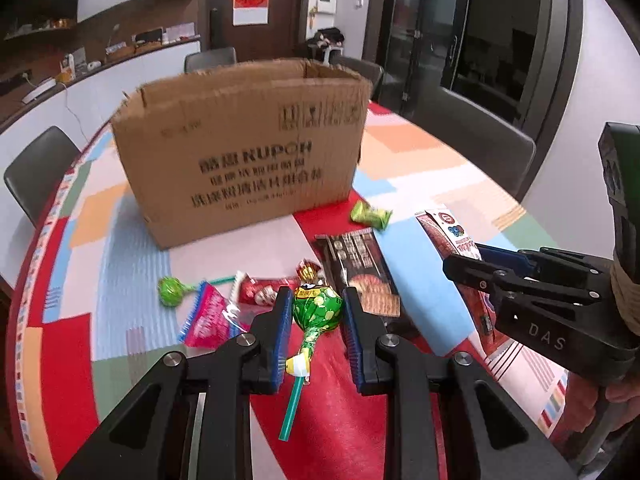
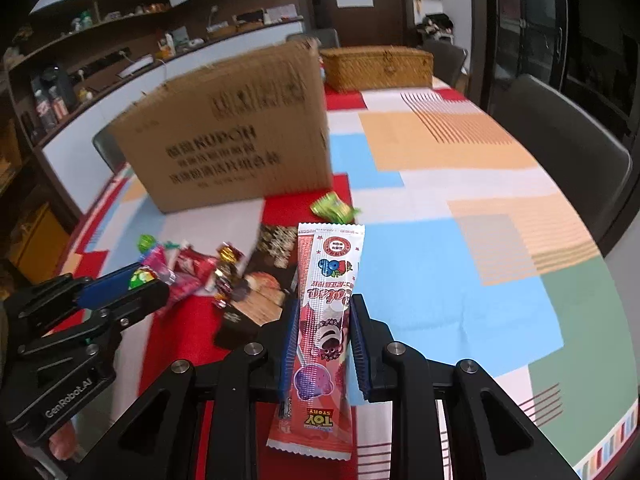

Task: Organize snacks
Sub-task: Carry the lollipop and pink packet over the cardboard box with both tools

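A tall open-topped cardboard box with dark printed lettering stands on the far side of the patchwork tablecloth, and it blocks the view of the table behind it from the left wrist camera; from the right wrist camera a woven basket shows farther back, to the right of the box. Dark chairs ring the table. Loose snacks lie between the box and the grippers: a second green lollipop at the left, a pink sachet just right of it, a red wrapped candy, a small gold-and-red sweet, a long dark biscuit packet and, nearer the box, a crumpled green wrapper. The left gripper is closed on the head of a green-wrapped lollipop, its teal stick pointing back toward the camera. The right gripper clamps a long red-and-white Toy Story snack packet at its middle, the packet running lengthwise away from the camera above the tablecloth.
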`<state>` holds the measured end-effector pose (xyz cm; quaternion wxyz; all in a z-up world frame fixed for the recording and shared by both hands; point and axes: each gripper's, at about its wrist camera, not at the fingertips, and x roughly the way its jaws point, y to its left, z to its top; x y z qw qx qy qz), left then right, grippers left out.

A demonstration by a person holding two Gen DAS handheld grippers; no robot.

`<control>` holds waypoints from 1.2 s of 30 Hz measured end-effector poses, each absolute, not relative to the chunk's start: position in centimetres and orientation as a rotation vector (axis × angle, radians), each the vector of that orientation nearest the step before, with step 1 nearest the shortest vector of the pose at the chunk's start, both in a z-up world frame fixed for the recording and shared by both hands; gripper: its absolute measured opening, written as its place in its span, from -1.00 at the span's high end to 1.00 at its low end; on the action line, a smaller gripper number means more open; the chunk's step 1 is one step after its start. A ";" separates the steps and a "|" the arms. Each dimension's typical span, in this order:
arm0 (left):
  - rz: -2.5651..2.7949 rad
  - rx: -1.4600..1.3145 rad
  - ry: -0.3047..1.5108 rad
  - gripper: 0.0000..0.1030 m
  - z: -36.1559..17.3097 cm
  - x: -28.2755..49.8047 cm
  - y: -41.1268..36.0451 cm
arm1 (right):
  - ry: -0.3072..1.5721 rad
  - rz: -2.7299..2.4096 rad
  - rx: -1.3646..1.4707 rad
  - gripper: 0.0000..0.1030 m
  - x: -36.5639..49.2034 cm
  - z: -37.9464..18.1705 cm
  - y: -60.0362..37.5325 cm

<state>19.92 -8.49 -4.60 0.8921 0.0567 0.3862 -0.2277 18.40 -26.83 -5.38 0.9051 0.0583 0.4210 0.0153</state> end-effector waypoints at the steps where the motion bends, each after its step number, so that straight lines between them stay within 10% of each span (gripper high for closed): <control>1: -0.468 0.114 0.792 0.50 -4.0 19.9 -8.3 | 0.856 0.041 0.119 0.50 18.4 -4.8 -26.6; 36: -0.316 0.050 0.592 0.50 8.2 33.1 -3.3 | 0.626 0.249 0.014 0.49 32.7 8.1 -21.3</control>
